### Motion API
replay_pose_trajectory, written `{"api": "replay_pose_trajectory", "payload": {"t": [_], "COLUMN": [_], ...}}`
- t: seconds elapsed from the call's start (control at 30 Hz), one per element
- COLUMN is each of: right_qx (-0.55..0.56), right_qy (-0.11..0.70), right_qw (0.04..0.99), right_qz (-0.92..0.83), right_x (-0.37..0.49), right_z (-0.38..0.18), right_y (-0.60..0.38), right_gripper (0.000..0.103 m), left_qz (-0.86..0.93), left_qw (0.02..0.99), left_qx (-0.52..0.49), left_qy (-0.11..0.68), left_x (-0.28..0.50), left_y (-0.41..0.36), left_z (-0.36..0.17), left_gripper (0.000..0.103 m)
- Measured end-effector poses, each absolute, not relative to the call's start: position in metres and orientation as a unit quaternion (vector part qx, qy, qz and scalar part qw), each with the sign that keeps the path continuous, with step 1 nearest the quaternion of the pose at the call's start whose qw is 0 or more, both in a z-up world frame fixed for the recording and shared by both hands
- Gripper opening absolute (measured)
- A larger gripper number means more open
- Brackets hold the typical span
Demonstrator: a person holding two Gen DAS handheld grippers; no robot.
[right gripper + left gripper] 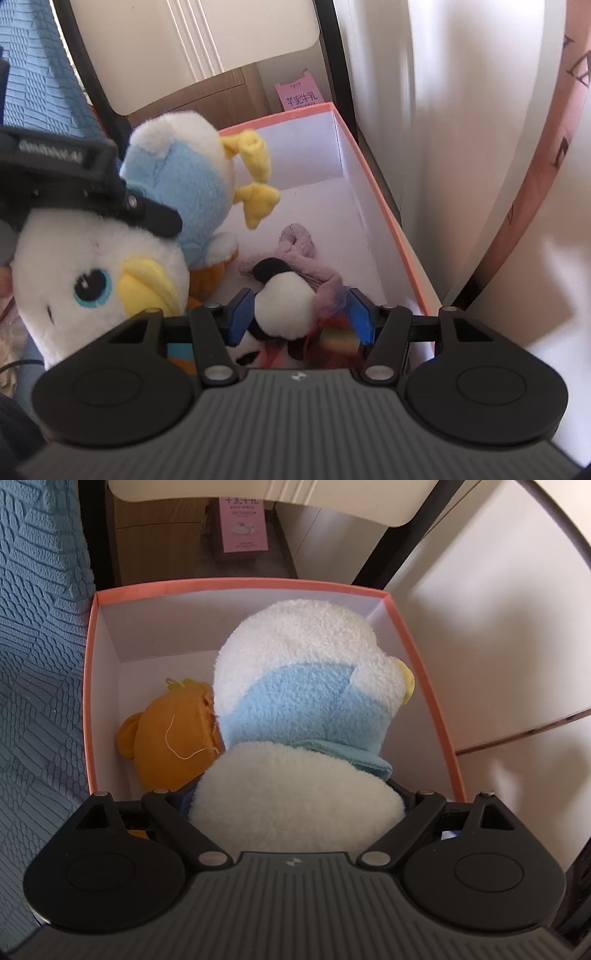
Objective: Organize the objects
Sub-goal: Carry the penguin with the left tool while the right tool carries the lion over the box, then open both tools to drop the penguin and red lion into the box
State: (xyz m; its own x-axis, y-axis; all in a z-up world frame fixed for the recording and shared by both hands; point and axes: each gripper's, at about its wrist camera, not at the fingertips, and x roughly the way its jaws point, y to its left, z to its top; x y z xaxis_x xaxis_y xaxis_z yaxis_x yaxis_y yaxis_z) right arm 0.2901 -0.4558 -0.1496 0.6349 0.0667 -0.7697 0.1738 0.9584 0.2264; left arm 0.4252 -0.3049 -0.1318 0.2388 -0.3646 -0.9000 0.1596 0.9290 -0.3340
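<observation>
A pink-rimmed box [236, 585] with white inner walls stands below both grippers. My left gripper [295, 801] is shut on a white and light-blue duck plush [306, 686], which hangs head-down over the box; its body hides the pads. In the right wrist view one left finger [159, 218] crosses the duck plush [177, 177] at the neck. An orange bear plush [173, 734] lies in the box at its left wall. My right gripper [301, 317] is shut on a black-and-white plush [284, 302] low inside the box [388, 218]. A mauve plush [299, 240] lies just beyond it.
A blue textured cover [37, 664] borders the box on the left. A cream chair back [295, 498] with black frame stands behind, with a pink carton [243, 528] on the floor beyond. White panels [498, 627] flank the right. A pink band with dark marks [546, 147] curves at right.
</observation>
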Motion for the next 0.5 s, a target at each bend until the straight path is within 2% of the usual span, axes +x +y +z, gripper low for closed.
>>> {"api": "replay_pose_trajectory", "payload": {"t": [0.2, 0.5], "right_qx": [0.142, 0.143], "right_qy": [0.417, 0.36], "right_qw": [0.897, 0.92], "right_qz": [-0.043, -0.051], "right_x": [0.306, 0.3], "right_z": [-0.135, -0.055], "right_y": [-0.455, -0.45], "right_gripper": [0.059, 0.059], "left_qz": [-0.179, -0.219], "left_qw": [0.787, 0.822], "left_qx": [-0.085, -0.113], "left_qy": [0.584, 0.513], "left_x": [0.43, 0.404], "left_y": [-0.302, -0.272], "left_z": [-0.119, -0.033], "left_gripper": [0.095, 0.095]}}
